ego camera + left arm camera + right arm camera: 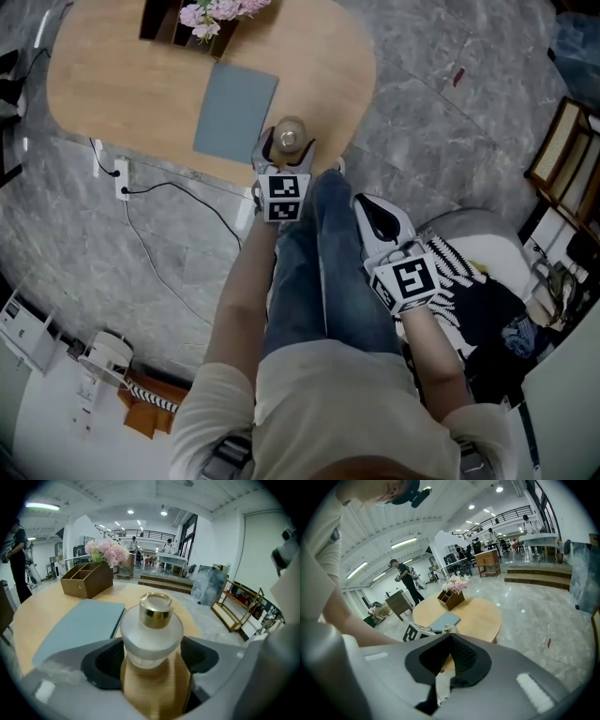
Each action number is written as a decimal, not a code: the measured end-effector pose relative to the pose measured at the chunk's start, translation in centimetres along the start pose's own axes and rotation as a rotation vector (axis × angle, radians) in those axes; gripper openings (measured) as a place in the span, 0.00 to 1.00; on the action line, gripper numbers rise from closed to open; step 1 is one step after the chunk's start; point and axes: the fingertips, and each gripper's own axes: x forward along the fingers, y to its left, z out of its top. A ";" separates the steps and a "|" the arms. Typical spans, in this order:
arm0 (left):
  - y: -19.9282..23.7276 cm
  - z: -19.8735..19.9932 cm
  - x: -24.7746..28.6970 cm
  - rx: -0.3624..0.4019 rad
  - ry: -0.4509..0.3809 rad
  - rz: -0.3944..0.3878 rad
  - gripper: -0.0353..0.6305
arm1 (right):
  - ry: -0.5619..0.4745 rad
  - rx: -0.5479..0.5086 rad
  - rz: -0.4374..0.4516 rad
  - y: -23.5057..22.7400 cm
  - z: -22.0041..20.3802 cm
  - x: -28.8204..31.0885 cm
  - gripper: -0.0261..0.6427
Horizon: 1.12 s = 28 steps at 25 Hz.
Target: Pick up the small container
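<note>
Left gripper view puts us right on it: the small container (pixel 152 634), a frosted jar with a shiny gold cap, stands upright on the wooden counter (pixel 42 611), squarely between the jaws. Those jaws are spread wide, a dark pad on either side of the jar, and a sliver of space shows on each side, so nothing is clamped. Just left of the jar lies a grey-blue mat (pixel 79 625), flat on the counter, and further back sits a brown wooden organiser (pixel 87 578) with pink flowers (pixel 107 552) above it. Up in the head view, the left gripper (pixel 286 150) reaches over the near edge of the counter, its marker cube (pixel 284 197) facing up, with the jar's cap showing between the two jaw tips close to the mat's near corner. The right gripper (pixel 380 217) hangs well apart from all that, off the counter and over the grey marble floor (pixel 450 122), beside the person's jeans (pixel 319 272). The right gripper view shows its jaws pressed together at the tips, nothing between them, with the counter and the jar small in the distance beyond.
</note>
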 end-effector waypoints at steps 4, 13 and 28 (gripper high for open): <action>0.5 -0.4 1.9 0.016 -0.004 0.048 0.62 | 0.025 0.025 0.001 -0.8 -1.1 0.2 0.04; 0.7 0.4 2.6 0.057 -0.022 0.066 0.60 | 0.038 0.044 0.003 -2.1 -1.5 0.5 0.04; -0.9 1.2 -0.5 0.030 0.002 0.021 0.58 | -0.011 0.029 -0.007 -0.1 -0.8 -1.4 0.04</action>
